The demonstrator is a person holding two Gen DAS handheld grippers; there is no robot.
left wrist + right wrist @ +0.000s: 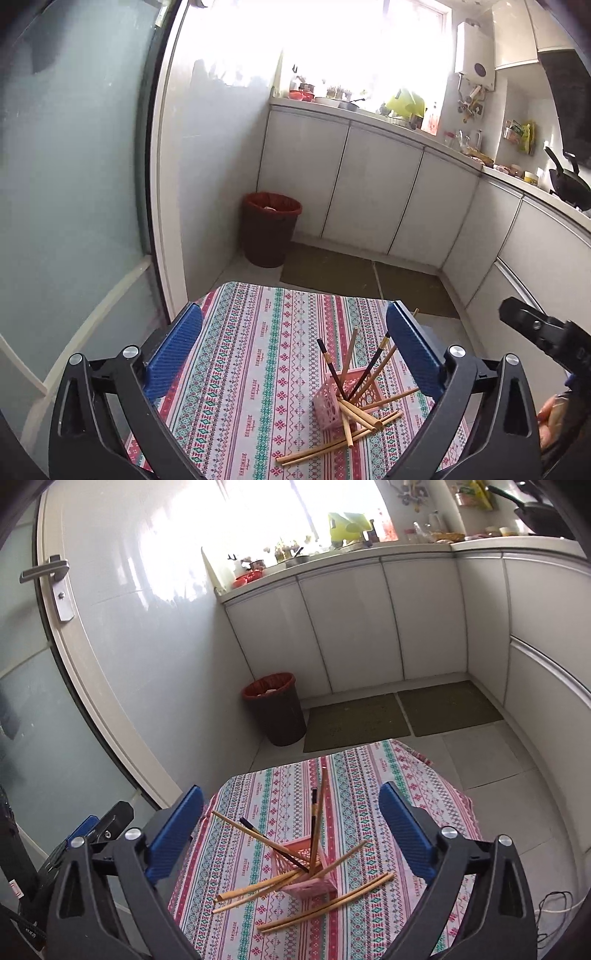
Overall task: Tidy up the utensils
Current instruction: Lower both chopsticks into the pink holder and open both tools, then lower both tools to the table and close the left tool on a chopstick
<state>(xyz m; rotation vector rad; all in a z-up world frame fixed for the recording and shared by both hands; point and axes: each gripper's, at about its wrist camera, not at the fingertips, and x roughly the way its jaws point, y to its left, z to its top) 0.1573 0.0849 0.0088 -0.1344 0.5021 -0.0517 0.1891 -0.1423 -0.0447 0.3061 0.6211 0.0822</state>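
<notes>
A small pink slotted basket [330, 405] stands on a table with a patterned cloth [255, 339]; it also shows in the right wrist view [314, 886]. Several bamboo and dark chopsticks [354, 369] lean in it. More bamboo chopsticks [332, 445] lie loose on the cloth beside it, also in the right wrist view [328, 904]. My left gripper [295, 354] is open and empty, above the table, the basket low between its fingers. My right gripper [291, 834] is open and empty, above the basket.
A dark bin with a red liner [269, 232] stands on the floor beyond the table. White cabinets [369, 184] and a cluttered counter run along the back and right. A glass door [44, 664] is at the left. Floor mats [402, 712] lie by the cabinets.
</notes>
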